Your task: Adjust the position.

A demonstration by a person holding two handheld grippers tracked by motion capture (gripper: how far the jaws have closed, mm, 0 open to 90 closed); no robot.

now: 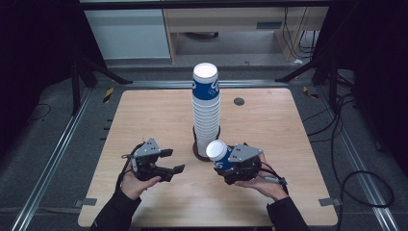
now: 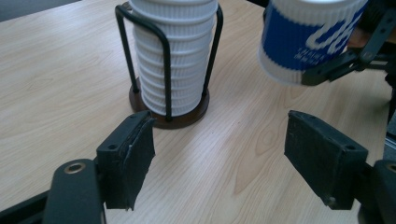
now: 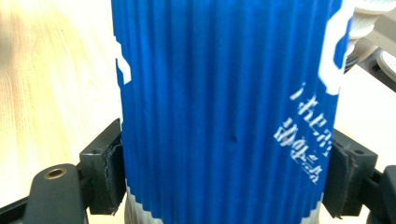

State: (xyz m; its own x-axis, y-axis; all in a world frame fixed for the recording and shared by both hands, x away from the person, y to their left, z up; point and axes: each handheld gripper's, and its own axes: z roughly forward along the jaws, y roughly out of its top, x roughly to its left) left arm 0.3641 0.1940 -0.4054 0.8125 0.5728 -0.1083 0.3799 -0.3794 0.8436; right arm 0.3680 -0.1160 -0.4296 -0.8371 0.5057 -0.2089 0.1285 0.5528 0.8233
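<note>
The right gripper (image 1: 230, 162) clamped a blue cup (image 1: 220, 154) beside the stack (image 1: 206, 108); the left gripper (image 1: 172, 161) gaped wide, empty.

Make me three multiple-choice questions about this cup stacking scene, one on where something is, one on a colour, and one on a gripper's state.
1. Where does the tall stack of paper cups stand?
A. In a wire holder on a round brown base, mid-table
B. Lying flat at the table's left edge
C. On the floor beyond the table

2. What colour is the ribbed sleeve of the single cup that the right gripper holds?
A. Red
B. Blue
C. Green

3. How does the left gripper stand?
A. Shut on a cup
B. Shut on the wire holder
C. Open, with nothing between its jaws

Answers:
1 A: the left gripper view shows black wire uprights around the stack, rising from a round brown base.
2 B: the right gripper view shows blue ribs with white print.
3 C: its own view shows bare table between the spread jaws.
</note>
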